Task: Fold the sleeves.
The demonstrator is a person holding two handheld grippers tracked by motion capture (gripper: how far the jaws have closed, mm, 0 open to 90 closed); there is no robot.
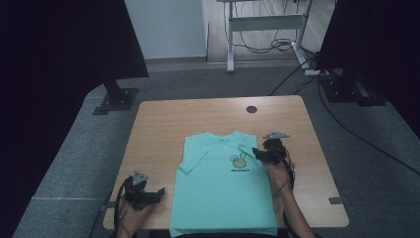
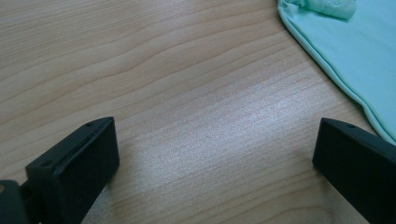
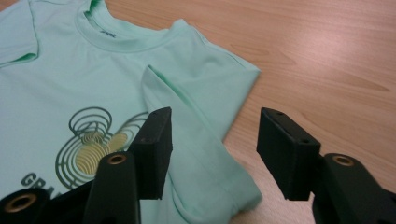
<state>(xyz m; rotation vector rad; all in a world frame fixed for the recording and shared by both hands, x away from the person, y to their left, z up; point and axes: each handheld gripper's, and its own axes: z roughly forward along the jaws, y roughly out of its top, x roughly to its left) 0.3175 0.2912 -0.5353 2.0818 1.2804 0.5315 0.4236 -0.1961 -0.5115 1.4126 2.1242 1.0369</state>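
A mint-green T-shirt [image 1: 223,188] lies face up in the middle of a wooden tabletop [image 1: 158,124], collar pointing away from the person and its hem reaching the near edge. A small round printed logo [image 1: 239,160] sits on the chest. Both short sleeves are folded inward onto the body of the shirt, so its sides run nearly straight.

The right gripper [image 1: 261,153] hovers over the shirt's right side, just beside the logo and above the folded-in right sleeve [image 3: 187,116]. Its jaws stand part-way open with nothing between them; the folded cloth lies below them, unpinched. No earlier picture is at hand, so only this stance can be told.

The left gripper [image 1: 157,192] rests low near the tabletop's near left corner, just left of the shirt's edge and apart from it. In the left gripper view its jaws are spread wide over bare wood, holding nothing, with the shirt's side seam [image 2: 336,70] off to one side.

The work in hand looks like folding the shirt, and the sleeve step appears done. The next move likely calls for each gripper to take hold of one side of the cloth, at the shoulders or at the hem, so the shirt can be folded over evenly without undoing the tucked sleeves.
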